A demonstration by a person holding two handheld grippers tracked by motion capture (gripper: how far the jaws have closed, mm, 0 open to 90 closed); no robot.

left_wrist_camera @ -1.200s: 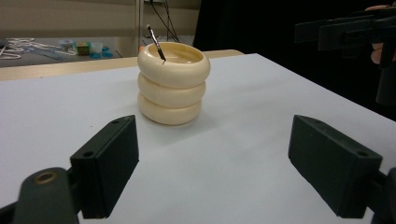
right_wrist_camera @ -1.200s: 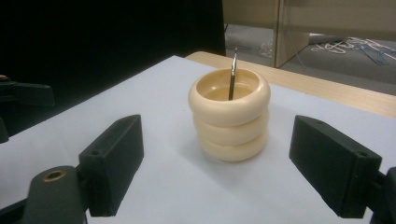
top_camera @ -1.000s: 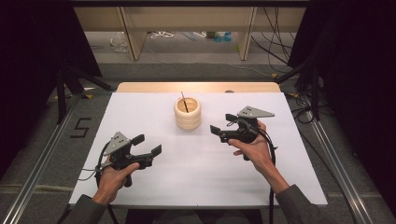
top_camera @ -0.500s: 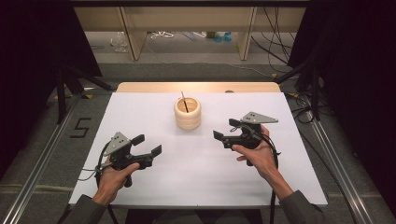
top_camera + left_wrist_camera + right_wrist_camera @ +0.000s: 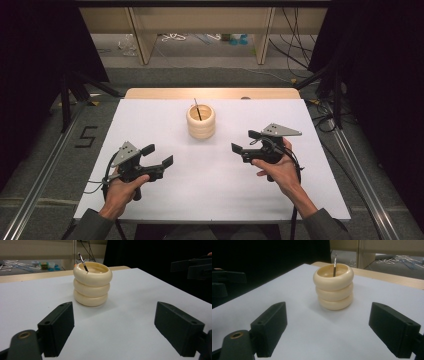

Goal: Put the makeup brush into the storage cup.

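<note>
Change: the right claw point(image 5: 248, 141) has come lower and a little nearer to the person than in the earlier frames; the left claw point(image 5: 158, 155) and the holder have not moved.
Thing: a cream ribbed holder point(image 5: 201, 121), like three rings stacked, stands upright near the far middle of the white bench point(image 5: 210, 195); a thin dark brush point(image 5: 198, 109) leans inside it, its tip above the rim.
Left claw: jaws wide apart, nothing between them; it hovers at the near left, well apart from the holder, pointing right and a little forward.
Right claw: jaws wide apart and empty; it is at the right, near the holder but not touching, pointing left.
Left hand point(image 5: 122, 192): wraps the handle from below, the forearm coming in from the near edge.
Right hand point(image 5: 278, 169): holds the handle with the wrist turned inward, the grey plate on top.
Risk: the holder looks light and tall, so I judge a sideways push from one jaw could tip it or slide it.
Risk for brush: the brush is very thin; a claw closing off centre may miss it, or lift the holder with it.
</note>
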